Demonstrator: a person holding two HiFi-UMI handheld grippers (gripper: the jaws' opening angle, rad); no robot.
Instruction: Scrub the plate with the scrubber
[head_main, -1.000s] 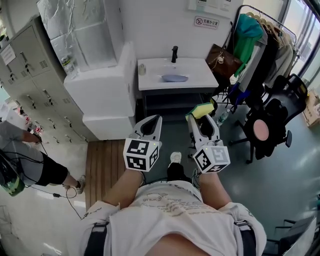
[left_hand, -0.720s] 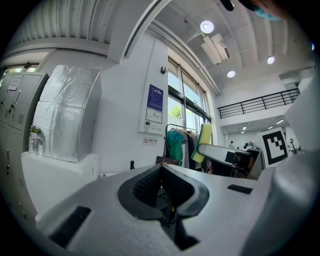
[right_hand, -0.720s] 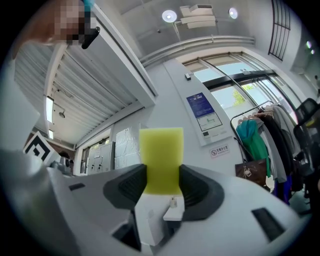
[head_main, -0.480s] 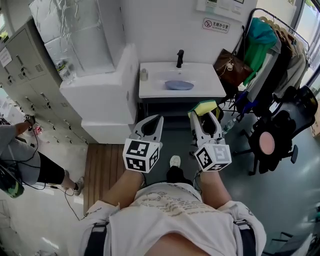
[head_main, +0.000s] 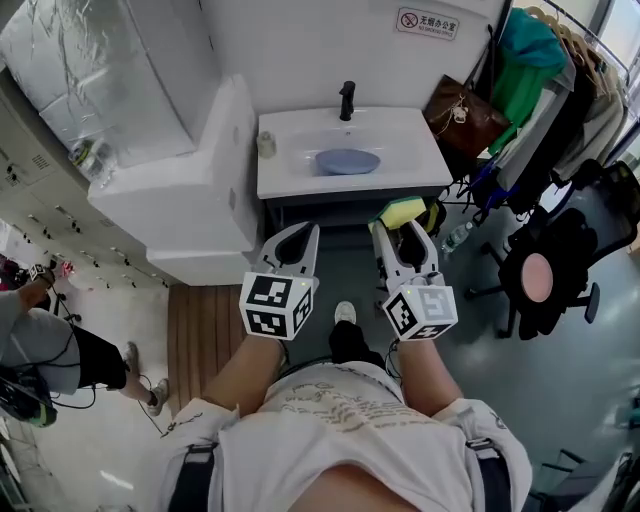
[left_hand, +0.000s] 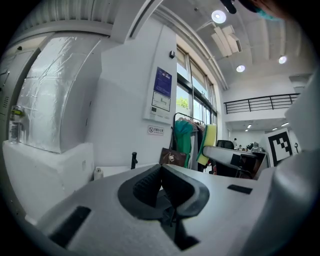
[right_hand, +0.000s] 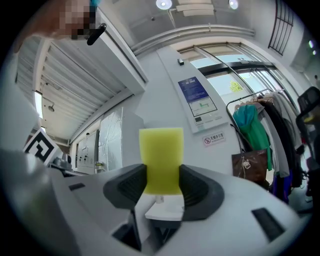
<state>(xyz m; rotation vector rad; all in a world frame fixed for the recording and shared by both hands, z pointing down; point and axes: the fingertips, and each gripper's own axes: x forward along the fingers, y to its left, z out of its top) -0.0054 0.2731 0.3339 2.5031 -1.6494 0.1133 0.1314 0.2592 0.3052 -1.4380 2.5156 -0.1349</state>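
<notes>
The right claw grasps the yellow scrubber. The left claw is clenched and empty. The plate lies in the sink, well ahead and slightly left of the right claw.

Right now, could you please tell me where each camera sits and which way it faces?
Head view: on the person's head, looking steeply down at the sink counter and plate; torso, forearms, left tool and right tool show.
Left gripper view: on the left tool, looking along its shut, empty jaws toward the faucet.
Right gripper view: on the right tool, looking along jaws closed on the scrubber toward the wall.
Shared: both gripper views show the clothes rack.
</notes>
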